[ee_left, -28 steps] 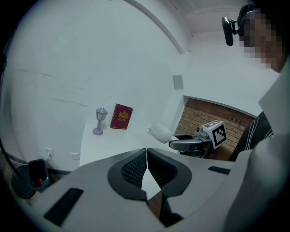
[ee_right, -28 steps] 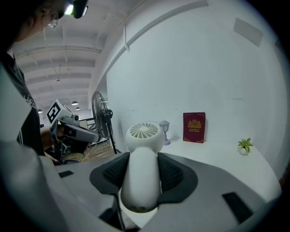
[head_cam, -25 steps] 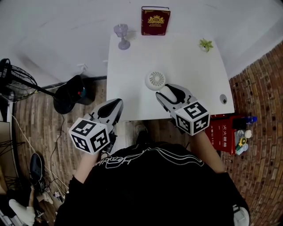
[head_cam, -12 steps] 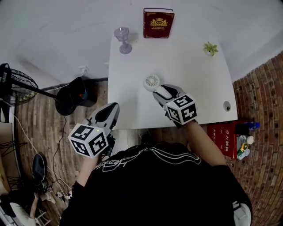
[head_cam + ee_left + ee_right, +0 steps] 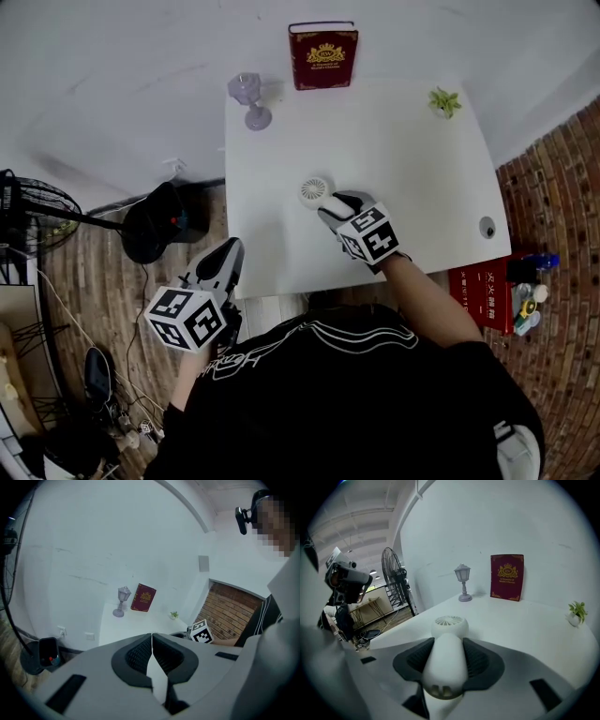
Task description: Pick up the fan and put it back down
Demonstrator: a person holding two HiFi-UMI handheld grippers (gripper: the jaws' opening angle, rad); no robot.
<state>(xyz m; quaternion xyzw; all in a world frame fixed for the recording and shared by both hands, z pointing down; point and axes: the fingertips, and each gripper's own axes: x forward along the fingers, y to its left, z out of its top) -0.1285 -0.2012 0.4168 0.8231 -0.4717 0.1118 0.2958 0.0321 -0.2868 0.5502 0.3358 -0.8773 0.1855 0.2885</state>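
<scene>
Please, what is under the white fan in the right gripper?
Only the bare white table shows below the fan. The right gripper, closed on the fan's handle, hides the space beneath it, so contact with the table cannot be seen.

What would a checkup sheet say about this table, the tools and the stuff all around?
Surface: white table, round hole near its right edge.
Job's things: small fan, handle between the right tool's jaws.
Clutter: red book, little lamp, potted plant along the far edge.
Tools: right tool shut on the small fan; left tool shut, empty, by the table's near-left corner.
Cables: thin cord on the floor, left.
Surroundings: brick-pattern floor, floor fan, red box.
</scene>
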